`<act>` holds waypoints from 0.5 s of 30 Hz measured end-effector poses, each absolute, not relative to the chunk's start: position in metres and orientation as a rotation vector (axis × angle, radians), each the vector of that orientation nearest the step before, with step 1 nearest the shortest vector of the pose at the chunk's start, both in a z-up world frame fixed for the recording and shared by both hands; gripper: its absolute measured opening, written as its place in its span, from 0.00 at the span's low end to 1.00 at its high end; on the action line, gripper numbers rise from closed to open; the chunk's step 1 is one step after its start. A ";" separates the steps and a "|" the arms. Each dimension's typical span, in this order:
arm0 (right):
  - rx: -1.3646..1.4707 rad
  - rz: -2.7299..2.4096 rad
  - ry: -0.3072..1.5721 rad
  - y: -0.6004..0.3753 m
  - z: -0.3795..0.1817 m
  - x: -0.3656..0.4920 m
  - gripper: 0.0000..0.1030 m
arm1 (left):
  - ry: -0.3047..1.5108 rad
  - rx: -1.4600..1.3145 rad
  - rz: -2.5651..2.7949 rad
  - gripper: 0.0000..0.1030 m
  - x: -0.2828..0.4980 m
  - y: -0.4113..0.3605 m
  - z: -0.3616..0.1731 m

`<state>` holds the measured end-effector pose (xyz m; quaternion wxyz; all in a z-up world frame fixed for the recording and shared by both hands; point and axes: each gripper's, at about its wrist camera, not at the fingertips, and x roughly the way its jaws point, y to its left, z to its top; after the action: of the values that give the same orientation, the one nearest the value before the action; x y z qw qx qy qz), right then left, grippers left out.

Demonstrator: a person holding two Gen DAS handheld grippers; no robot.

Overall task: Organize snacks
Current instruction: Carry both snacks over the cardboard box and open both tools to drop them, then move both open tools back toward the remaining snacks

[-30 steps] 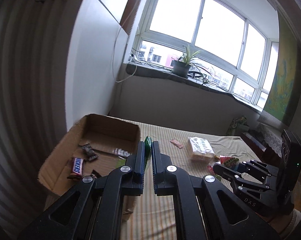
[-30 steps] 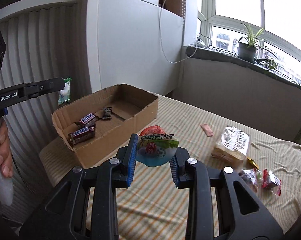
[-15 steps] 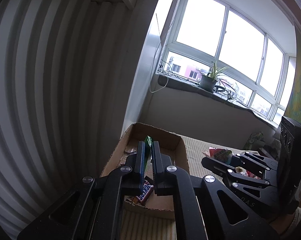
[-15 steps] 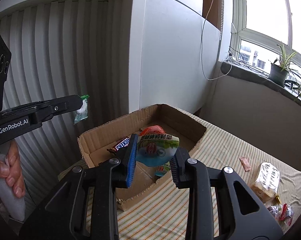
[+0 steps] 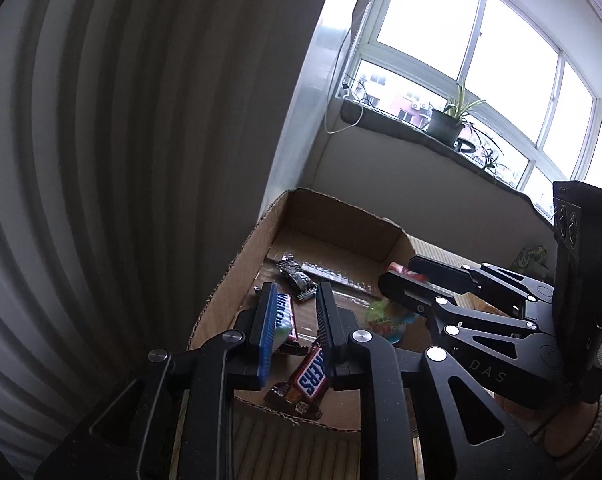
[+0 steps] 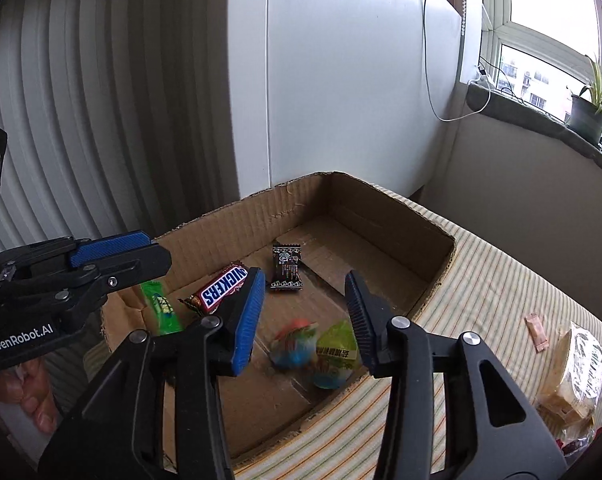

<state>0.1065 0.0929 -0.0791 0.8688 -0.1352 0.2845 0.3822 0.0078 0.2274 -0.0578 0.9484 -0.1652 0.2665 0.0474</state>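
The cardboard box (image 6: pixel 381 216) stands on a striped tablecloth. My right gripper (image 6: pixel 305 308) hovers over its near end, jaws opening with nothing between them. Just below, a blurred red-topped jelly cup (image 6: pixel 293 344) sits beside a second jelly cup (image 6: pixel 337 354) on the box floor. My left gripper (image 6: pixel 159 250) is over the box's left end, jaws opening and empty. A green packet (image 6: pixel 161 308) lies under it. In the left wrist view, the left gripper (image 5: pixel 297 320) frames two Snickers bars (image 5: pixel 311 378), and the right gripper (image 5: pixel 397 276) reaches in from the right.
A dark candy wrapper (image 6: pixel 287 268) and a Snickers bar (image 6: pixel 221 288) lie in the box. A wrapped bread pack (image 6: pixel 577 364) and a pink sachet (image 6: pixel 537 332) lie on the cloth to the right. A fluted wall (image 6: pixel 81 100) rises behind the box. A person's hand (image 6: pixel 33 396) holds the left gripper.
Both grippers came in over the box and sank. The left one let go of the green packet, the right one let go of the jelly cup. Both now lie in the box.
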 end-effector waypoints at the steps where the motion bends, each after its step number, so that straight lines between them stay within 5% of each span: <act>1: -0.277 0.796 0.597 0.091 -0.080 0.107 0.43 | 0.545 -0.334 0.102 0.29 0.009 0.228 -0.059; 5: -0.287 0.773 0.573 0.085 -0.077 0.104 0.46 | 0.533 -0.321 0.125 0.50 0.011 0.228 -0.058; 8: -0.284 0.767 0.549 0.083 -0.074 0.098 0.65 | 0.533 -0.319 0.132 0.54 0.010 0.228 -0.057; 15: -0.282 0.748 0.496 0.080 -0.064 0.077 0.75 | 0.523 -0.317 0.143 0.63 0.001 0.226 -0.051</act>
<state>0.0772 0.0798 -0.0640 0.8914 -0.1358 0.2391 0.3602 0.0005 0.2263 -0.0512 0.9511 -0.1561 0.2571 0.0705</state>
